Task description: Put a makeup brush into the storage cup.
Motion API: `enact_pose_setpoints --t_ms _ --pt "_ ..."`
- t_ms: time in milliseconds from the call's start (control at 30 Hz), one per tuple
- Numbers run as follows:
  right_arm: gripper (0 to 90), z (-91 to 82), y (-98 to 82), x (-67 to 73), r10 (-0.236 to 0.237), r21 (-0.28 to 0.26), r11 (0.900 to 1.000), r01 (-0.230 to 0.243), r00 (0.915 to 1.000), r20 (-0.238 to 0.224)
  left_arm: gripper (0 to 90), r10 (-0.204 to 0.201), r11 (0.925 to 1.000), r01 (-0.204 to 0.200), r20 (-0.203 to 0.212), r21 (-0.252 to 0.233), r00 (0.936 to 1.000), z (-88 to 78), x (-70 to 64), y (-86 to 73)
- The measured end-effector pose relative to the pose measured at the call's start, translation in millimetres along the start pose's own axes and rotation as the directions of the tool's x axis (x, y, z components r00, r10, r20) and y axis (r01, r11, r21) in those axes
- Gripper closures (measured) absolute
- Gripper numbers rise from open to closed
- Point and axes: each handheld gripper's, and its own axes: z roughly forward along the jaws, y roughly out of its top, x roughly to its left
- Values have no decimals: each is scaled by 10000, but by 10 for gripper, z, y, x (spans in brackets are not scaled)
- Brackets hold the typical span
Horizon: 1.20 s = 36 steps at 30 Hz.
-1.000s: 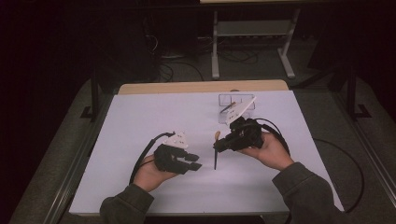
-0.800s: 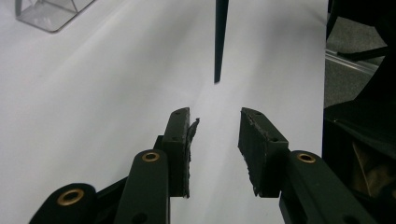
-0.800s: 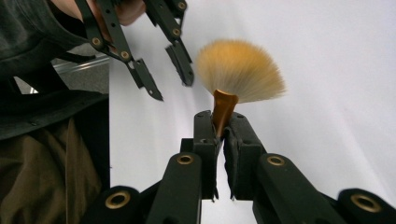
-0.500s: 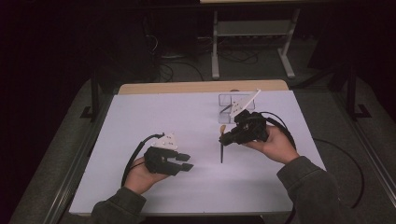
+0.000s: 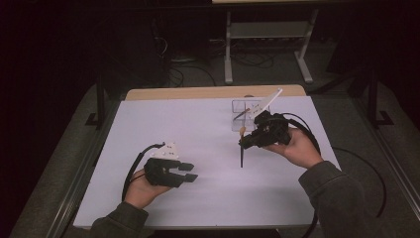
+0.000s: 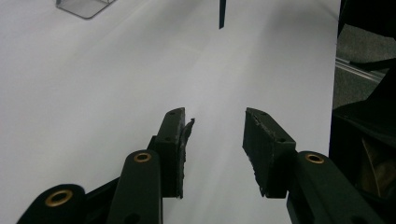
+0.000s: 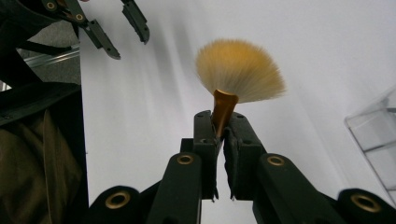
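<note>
The room is dark all round, lit mainly over the counter [image 5: 208, 148], whose top is covered by a pale white sheet with a strip of bare wood showing along its far edge. Grey carpeted floor [image 5: 376, 148] lies to either side, and a metal rail runs along the counter's left edge. Beyond the far edge stands a pale metal frame [image 5: 267, 34] on two legs, with loose cables on the floor near it. A black cable loops across the floor at the right.

On the sheet, toward the far right, stands a small clear box [image 5: 246, 111], open at the top, with a thin stick leaning in it. Just in front of it the right tongs [image 5: 243, 144] are held above the sheet in the person's right hand [image 5: 297, 148]. They are closed on the golden ferrule of a fan brush [image 7: 239, 70]; its pale, amber-tipped bristles spread out past the jaw tips in the right gripper view, and its dark handle hangs down toward the sheet in the high view.

The left tongs [image 5: 190, 172] sit low over the near left of the sheet, well apart from the brush, in the left hand [image 5: 141, 191]. Their jaws stand partly apart, have just been opening, and hold nothing.
</note>
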Motion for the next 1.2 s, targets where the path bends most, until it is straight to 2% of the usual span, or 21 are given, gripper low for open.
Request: enact_pose_setpoints --t_ms 367,967,1200 --pt "832 -103 -4 -83 168 -6 9999 -168 9996 234 574 -46 9999 44 -165 -92 9999 -53 22 -61" --pt "832 -183 15 -210 264 57 9996 -266 9992 292 535 -227 9996 219 -393 -198 9990 -140 66 -147" --pt "832 -265 -4 -268 438 -117 9990 -433 9980 455 487 -464 9986 449 -551 -280 9974 -194 85 -211"
